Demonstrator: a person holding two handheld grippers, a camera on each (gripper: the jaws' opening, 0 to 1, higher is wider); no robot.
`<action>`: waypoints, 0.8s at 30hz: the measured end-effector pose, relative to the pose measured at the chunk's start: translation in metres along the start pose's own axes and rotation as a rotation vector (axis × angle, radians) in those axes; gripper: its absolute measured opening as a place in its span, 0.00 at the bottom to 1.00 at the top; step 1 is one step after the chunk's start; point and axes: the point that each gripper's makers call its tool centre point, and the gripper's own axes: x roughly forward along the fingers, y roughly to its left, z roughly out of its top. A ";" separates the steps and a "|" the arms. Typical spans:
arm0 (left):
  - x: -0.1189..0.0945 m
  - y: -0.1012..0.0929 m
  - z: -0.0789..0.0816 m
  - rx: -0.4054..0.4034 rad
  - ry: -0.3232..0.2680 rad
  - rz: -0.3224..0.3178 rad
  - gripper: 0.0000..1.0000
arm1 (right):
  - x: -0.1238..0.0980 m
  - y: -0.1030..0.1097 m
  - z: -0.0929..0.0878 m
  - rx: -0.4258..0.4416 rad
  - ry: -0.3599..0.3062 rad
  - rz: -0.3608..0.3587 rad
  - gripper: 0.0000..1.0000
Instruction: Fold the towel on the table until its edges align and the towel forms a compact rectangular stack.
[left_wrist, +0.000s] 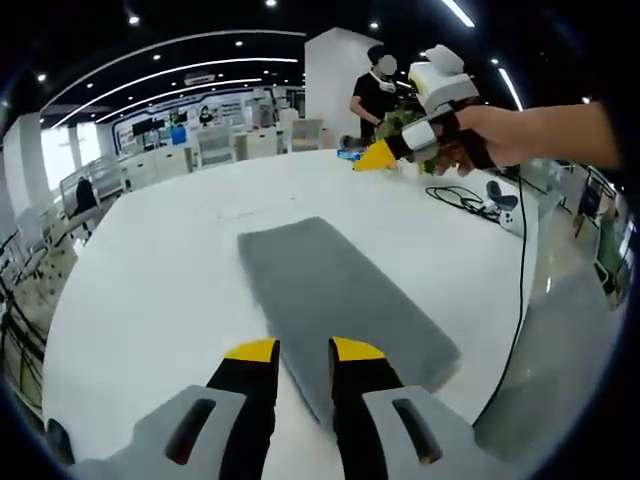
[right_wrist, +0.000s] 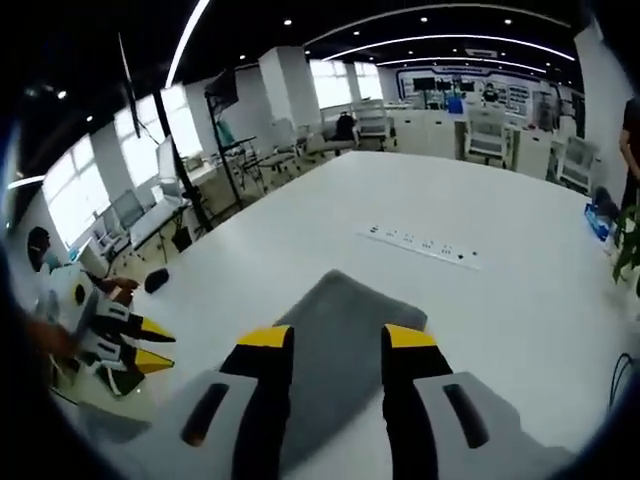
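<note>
A grey towel lies flat on a large white table, folded into a long rectangular strip with straight, even long edges. In the left gripper view, the strip runs diagonally away from the left gripper, whose yellow-tipped jaws stand a narrow gap apart above the towel's near end, holding nothing. The near corner of the towel sits close to the table's edge on the right of that view, while bare table spreads wide on the other side and beyond the far end.

Above the far side of the table, a hand holds the right gripper in the air, well apart from the towel; its yellow tips appear close together and hold nothing. A black cable lies coiled on the table beneath it and trails off the edge.

In the right gripper view, the right gripper has its jaws moderately parted, with the towel seen between and beyond them, its far short edge slightly rounded at the corners. A white power strip lies on the table well beyond the towel. The left gripper shows at the left, its tips slightly parted. A person stands past the table's far side.
</note>
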 end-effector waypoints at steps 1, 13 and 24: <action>0.001 0.001 0.000 0.000 0.003 -0.002 0.20 | 0.000 -0.001 -0.002 -0.004 0.001 0.001 0.35; 0.000 0.006 0.006 0.018 0.030 -0.011 0.20 | -0.010 -0.003 -0.027 0.038 0.010 -0.005 0.36; 0.018 0.013 0.007 0.060 0.073 -0.027 0.25 | -0.012 -0.001 -0.054 0.032 0.037 -0.005 0.36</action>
